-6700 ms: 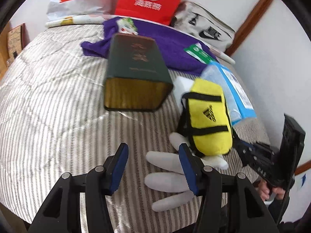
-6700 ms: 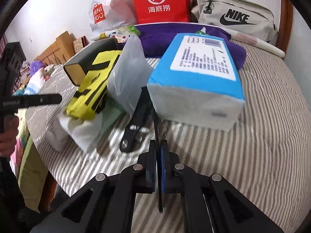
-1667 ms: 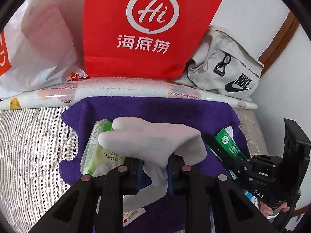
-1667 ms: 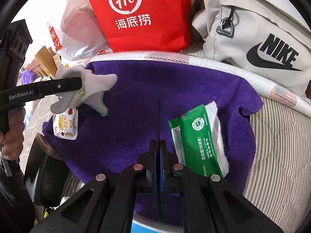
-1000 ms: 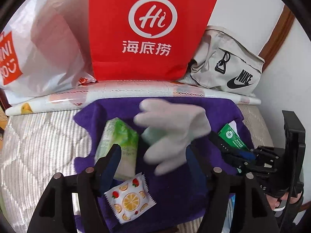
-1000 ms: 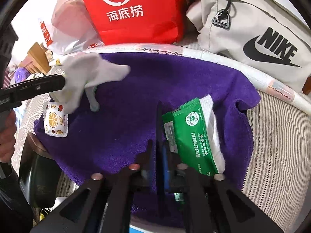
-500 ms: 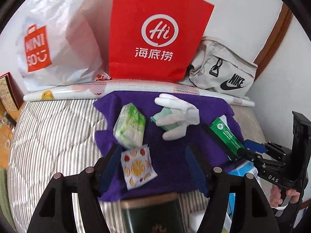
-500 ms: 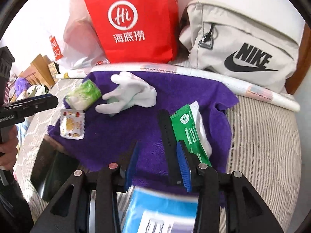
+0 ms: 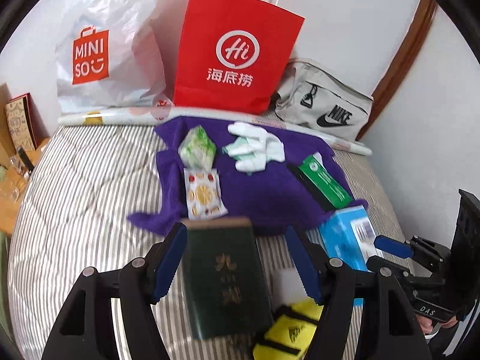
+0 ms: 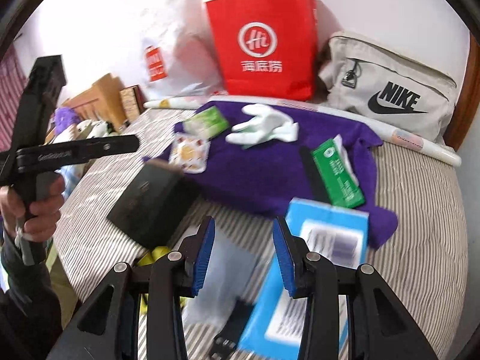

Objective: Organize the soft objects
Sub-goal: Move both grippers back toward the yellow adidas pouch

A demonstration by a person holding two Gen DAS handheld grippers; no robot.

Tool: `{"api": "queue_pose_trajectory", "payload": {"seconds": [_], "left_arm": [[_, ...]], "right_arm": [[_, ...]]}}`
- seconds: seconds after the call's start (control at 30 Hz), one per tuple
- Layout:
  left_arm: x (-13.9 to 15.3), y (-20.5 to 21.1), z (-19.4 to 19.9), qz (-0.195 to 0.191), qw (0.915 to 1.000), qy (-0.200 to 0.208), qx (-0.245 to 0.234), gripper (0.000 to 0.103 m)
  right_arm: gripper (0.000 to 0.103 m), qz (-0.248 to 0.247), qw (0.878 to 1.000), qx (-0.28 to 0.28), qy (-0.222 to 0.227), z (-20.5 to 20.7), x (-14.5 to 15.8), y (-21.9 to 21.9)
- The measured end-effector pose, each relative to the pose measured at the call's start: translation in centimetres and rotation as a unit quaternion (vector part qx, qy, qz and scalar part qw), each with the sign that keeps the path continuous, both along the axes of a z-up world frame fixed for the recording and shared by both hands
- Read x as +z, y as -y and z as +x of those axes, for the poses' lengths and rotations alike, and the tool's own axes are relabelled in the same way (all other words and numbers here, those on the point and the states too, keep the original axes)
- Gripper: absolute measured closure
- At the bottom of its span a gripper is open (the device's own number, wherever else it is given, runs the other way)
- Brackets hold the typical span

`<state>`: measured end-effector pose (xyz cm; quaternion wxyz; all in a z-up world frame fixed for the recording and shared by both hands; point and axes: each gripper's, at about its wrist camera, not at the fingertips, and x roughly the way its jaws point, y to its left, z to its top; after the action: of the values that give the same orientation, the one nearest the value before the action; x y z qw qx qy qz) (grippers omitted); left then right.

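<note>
Pouch [image 9: 285,333], yellow, lies just below the left gripper [image 9: 237,265], right of the green box [image 9: 225,282], long axis slanting; both grippers gape empty, right gripper [image 10: 243,255] farther off.

A bed covered in a grey-and-white striped quilt [image 9: 78,198] fills the room, pushed against a plain white wall [image 9: 345,21]. A brown wooden trim [image 9: 402,54] runs up the corner at right, where a second white wall meets it. Beyond the bed's left side stand light wooden furniture [image 10: 102,102] and a pink striped fabric [image 10: 9,105] at the far edge. Soft, even daylight falls across the quilt, with no hard shadows.
</note>
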<state>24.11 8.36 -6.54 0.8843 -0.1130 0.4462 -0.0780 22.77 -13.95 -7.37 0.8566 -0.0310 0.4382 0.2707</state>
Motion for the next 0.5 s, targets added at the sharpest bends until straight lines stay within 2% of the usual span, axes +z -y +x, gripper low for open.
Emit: {"api": "queue_pose_trajectory", "payload": {"seconds": [0.17, 0.33, 0.37, 0.43, 0.5], "left_arm": [[-0.6, 0.7, -2.6, -0.017, 0.9997, -0.011, -0.013, 0.036], [-1.1, 1.3, -4.8, -0.014, 0.9997, -0.009, -0.017, 0.036], [-1.2, 1.3, -5.1, -0.016, 0.9997, -0.01, -0.017, 0.036], [-1.5, 1.5, -5.9, -0.019, 0.9996, -0.011, -0.018, 0.036], [-1.9, 1.7, -6.7, -0.019, 0.9996, -0.014, -0.018, 0.036]], "right_arm": [[0.063, -0.003, 1.0, 0.006, -0.018, -3.6, -0.8, 0.3], [0.065, 0.001, 0.999, 0.002, -0.035, -7.2, -2.1, 1.3], [0.067, -0.002, 0.999, 0.001, -0.039, -7.8, -2.5, 1.5], [0.076, -0.008, 0.999, 0.001, -0.05, -8.8, -3.6, 1.7], [0.077, -0.017, 0.998, -0.004, -0.059, -9.7, -5.1, 1.8]]}}
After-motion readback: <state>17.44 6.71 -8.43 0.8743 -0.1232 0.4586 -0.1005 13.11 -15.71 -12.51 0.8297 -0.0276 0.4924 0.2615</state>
